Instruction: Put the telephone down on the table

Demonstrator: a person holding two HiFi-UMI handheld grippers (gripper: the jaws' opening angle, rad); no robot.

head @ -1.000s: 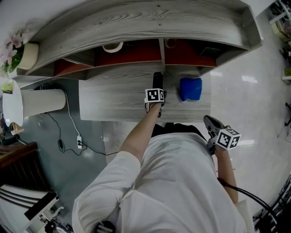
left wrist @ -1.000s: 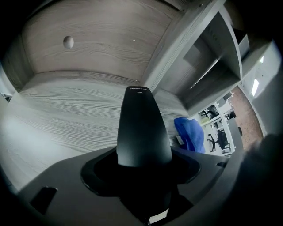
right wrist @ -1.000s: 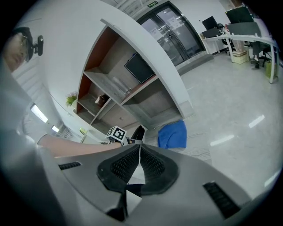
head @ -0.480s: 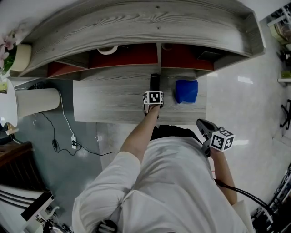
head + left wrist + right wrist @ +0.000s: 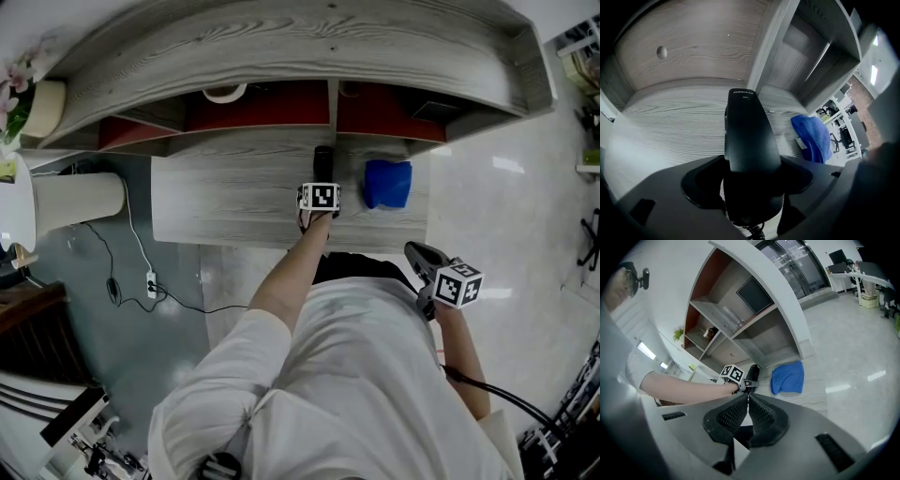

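As left gripper (image 5: 322,183) jaws are opening apart around the telephone (image 5: 750,136) on the table (image 5: 225,202), a skewed withdrawal is risking dragging it; right gripper (image 5: 747,401) jaws are sitting together

Phone (image 5: 322,161) on table (image 5: 225,202), cloth (image 5: 387,183) just R, shelf unit (image 5: 281,47) behind.

Blue cloth (image 5: 388,184): right of frame centre. White ring (image 5: 226,93): upper centre, inside 1 red-backed shelf compartment (image 5: 272,111). Power strip (image 5: 151,280): left, on floor (image 5: 141,347).
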